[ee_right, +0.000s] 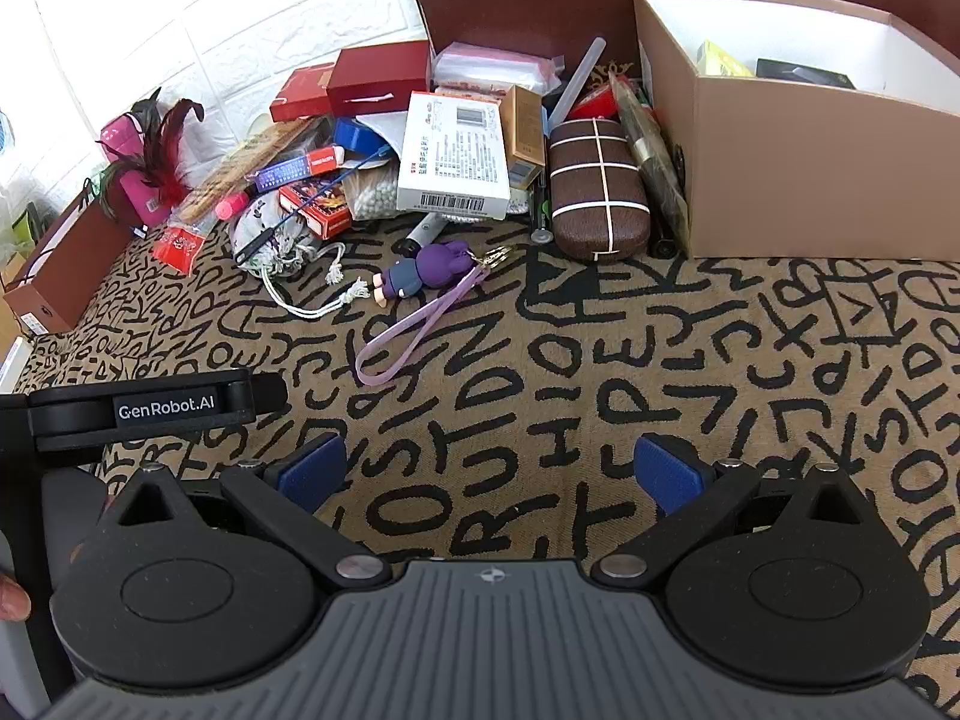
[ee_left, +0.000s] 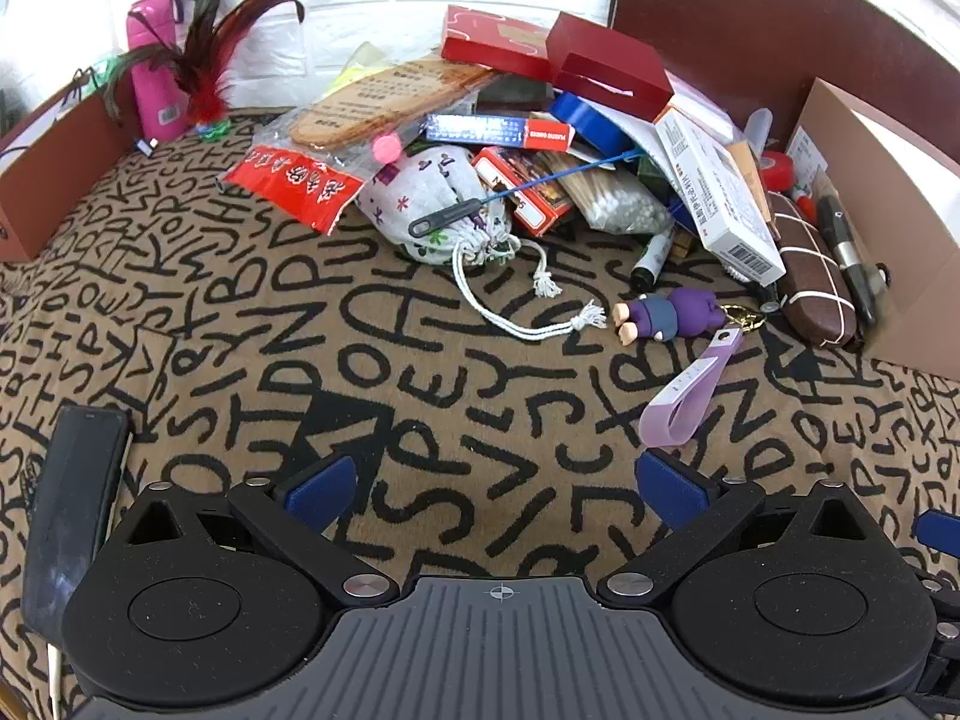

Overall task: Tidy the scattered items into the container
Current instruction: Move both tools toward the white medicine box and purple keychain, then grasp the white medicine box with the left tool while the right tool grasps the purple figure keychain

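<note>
A pile of scattered items lies at the far side of a lettered cloth: a purple figure keychain (ee_left: 672, 315) (ee_right: 423, 273) with a lilac strap (ee_left: 690, 402), a drawstring pouch (ee_left: 444, 204) (ee_right: 270, 237), a white barcode box (ee_left: 720, 192) (ee_right: 456, 156), a brown case with white bands (ee_left: 810, 282) (ee_right: 597, 186), red boxes (ee_left: 606, 69). The tan cardboard container (ee_right: 810, 180) (ee_left: 900, 240) stands at the right, with a few things inside. My left gripper (ee_left: 495, 483) is open and empty, short of the pile. My right gripper (ee_right: 489, 468) is open and empty over the cloth.
A pink bottle (ee_left: 153, 72) and a feather toy (ee_left: 207, 66) stand at the far left by a brown box (ee_left: 48, 180). A dark phone (ee_left: 72, 510) lies at the left. The left gripper's body (ee_right: 156, 405) shows at the left of the right wrist view. A white brick wall is behind.
</note>
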Demonstrator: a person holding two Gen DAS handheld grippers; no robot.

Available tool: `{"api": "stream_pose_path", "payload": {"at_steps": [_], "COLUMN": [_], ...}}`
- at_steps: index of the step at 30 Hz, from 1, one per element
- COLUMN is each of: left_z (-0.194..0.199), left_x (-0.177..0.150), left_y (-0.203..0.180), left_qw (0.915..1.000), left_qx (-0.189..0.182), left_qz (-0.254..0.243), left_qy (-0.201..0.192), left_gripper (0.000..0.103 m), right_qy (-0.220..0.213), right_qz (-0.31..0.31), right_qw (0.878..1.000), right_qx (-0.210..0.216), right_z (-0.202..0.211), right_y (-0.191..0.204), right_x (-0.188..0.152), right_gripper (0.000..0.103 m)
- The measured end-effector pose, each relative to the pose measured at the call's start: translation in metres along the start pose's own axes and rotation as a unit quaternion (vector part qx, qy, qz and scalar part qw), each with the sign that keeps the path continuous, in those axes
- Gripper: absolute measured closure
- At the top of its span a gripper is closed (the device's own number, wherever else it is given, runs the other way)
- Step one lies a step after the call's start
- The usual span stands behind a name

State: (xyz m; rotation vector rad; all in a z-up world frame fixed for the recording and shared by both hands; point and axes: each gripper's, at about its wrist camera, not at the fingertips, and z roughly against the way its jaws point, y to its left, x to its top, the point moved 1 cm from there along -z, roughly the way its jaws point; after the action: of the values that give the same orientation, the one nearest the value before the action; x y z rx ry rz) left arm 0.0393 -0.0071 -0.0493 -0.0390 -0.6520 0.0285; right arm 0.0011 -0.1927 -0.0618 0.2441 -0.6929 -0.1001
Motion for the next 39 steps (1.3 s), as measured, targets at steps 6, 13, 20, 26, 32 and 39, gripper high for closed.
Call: {"api": "stream_pose_path", "payload": {"at_steps": [6,13,20,26,32,39], "left_z": [-0.007,-0.018,-0.018,-0.019,-0.022,-0.041], "left_x": [0.003,0.006,0.019,0.039,0.063,0.093], "left_y": [-0.002,-0.002,0.008,0.014,0.009,-0.016], "left_qw": [0.9999,0.9999,0.999,0.9974,0.9949,0.9903], "left_qx": [0.001,0.001,-0.022,-0.027,-0.069,-0.122], "left_qz": [-0.01,-0.015,-0.015,-0.027,-0.029,-0.025], "left_qy": [-0.002,0.003,-0.035,-0.062,-0.068,-0.062], "left_gripper": [0.0,0.0,0.0,0.0,0.002,0.003], "right_qy": [0.0,-0.035,-0.048,-0.068,-0.084,-0.1], "right_qz": [-0.006,0.006,0.041,0.106,0.135,0.179], "right_qw": [1.0,0.999,0.997,0.991,0.987,0.979], "right_qx": [0.006,0.015,0.036,0.037,0.005,-0.004], "right_z": [-0.007,-0.012,-0.025,-0.041,-0.063,-0.093], "right_y": [-0.004,-0.002,0.007,0.025,0.023,0.022], "right_x": [0.001,0.008,0.031,0.049,0.067,0.089], "right_gripper": [0.001,0.001,0.001,0.001,0.001,0.015]}}
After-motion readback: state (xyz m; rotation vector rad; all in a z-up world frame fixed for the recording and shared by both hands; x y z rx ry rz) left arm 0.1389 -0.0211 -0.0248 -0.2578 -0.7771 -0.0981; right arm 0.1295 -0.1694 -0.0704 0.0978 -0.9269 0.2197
